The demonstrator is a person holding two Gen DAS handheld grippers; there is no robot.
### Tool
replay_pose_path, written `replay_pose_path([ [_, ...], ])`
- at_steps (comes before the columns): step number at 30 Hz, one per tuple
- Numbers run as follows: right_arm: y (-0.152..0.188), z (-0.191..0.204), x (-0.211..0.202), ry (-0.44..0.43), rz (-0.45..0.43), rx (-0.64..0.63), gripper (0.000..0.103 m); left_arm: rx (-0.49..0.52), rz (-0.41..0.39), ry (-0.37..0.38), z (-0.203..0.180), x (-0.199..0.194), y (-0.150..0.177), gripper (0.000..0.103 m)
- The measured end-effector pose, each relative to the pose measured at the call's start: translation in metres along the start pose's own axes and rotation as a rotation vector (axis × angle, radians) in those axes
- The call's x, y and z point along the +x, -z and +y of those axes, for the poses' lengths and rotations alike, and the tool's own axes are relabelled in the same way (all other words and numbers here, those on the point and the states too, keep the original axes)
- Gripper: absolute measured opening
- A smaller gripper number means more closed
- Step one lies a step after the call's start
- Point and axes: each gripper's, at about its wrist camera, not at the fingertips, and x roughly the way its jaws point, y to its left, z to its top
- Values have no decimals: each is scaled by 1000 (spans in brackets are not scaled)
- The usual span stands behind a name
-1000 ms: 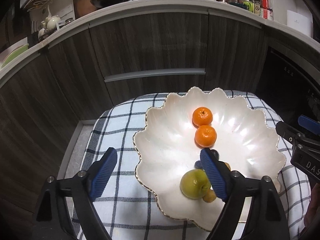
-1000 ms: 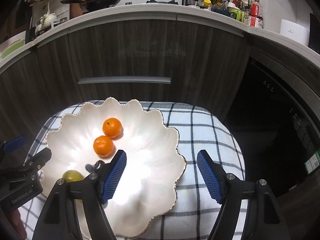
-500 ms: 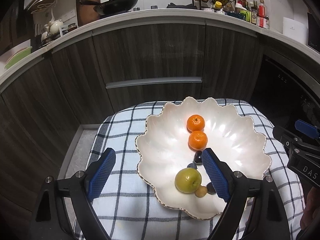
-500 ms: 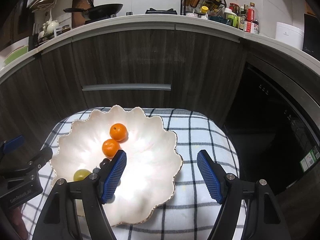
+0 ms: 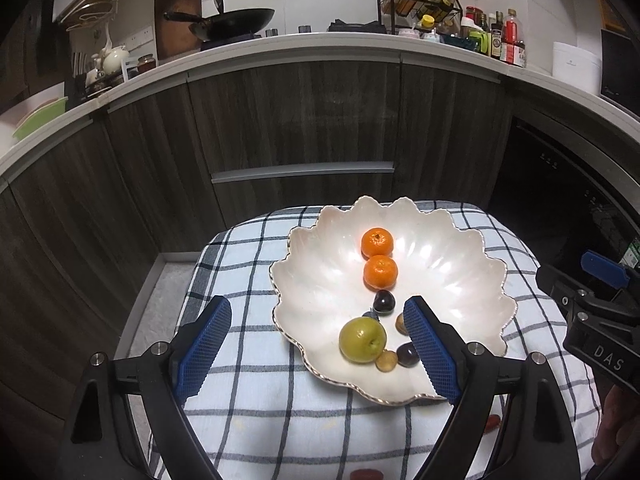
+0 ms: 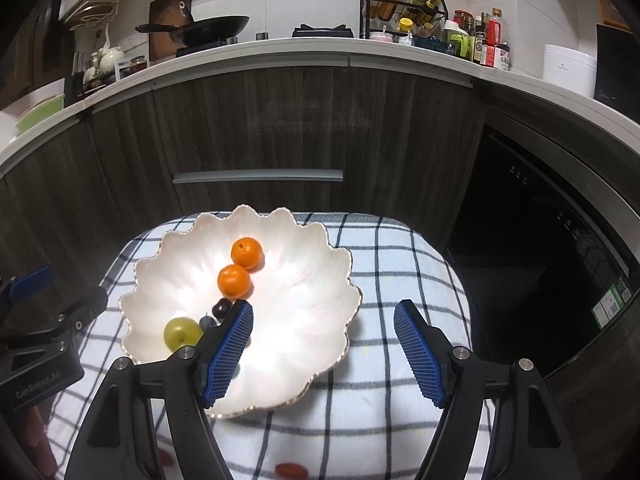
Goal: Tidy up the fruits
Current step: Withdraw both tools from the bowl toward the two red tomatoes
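A white scalloped bowl (image 5: 448, 280) (image 6: 304, 320) sits on a checked cloth. In it lie two oranges (image 5: 377, 242) (image 5: 380, 272) (image 6: 247, 253) (image 6: 234, 280), a green apple (image 5: 362, 339) (image 6: 182, 333), dark plums (image 5: 384, 302) (image 5: 408, 354) (image 6: 221, 308) and small brown fruits (image 5: 386, 361). My left gripper (image 5: 318, 330) is open and empty, raised over the bowl's near left edge. My right gripper (image 6: 323, 330) is open and empty over the bowl's right rim. Small red fruits (image 6: 291, 470) (image 5: 493, 422) lie on the cloth near the front edge.
The checked cloth (image 5: 248, 264) covers a small table in front of dark wood cabinets (image 5: 304, 120). A black oven (image 6: 560, 240) stands to the right. The counter above holds a wok (image 5: 232, 24) and a bottle rack (image 6: 404, 0).
Both grippers have pulled back and up from the bowl, so it sits smaller and farther in each view. Fruit in the bowl has not moved.
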Motion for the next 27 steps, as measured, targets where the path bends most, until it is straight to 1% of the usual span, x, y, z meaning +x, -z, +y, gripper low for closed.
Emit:
replay_pose_path([
  [7, 14, -5, -14, 4, -4, 15, 74, 13, -2, 9, -5, -15, 14, 88],
  [15, 33, -5, -25, 1, 5, 12, 74, 30, 12, 21, -8, -22, 36, 88],
  [27, 62, 2, -25, -11, 36, -14, 74, 28, 39, 36, -9, -23, 68, 88],
])
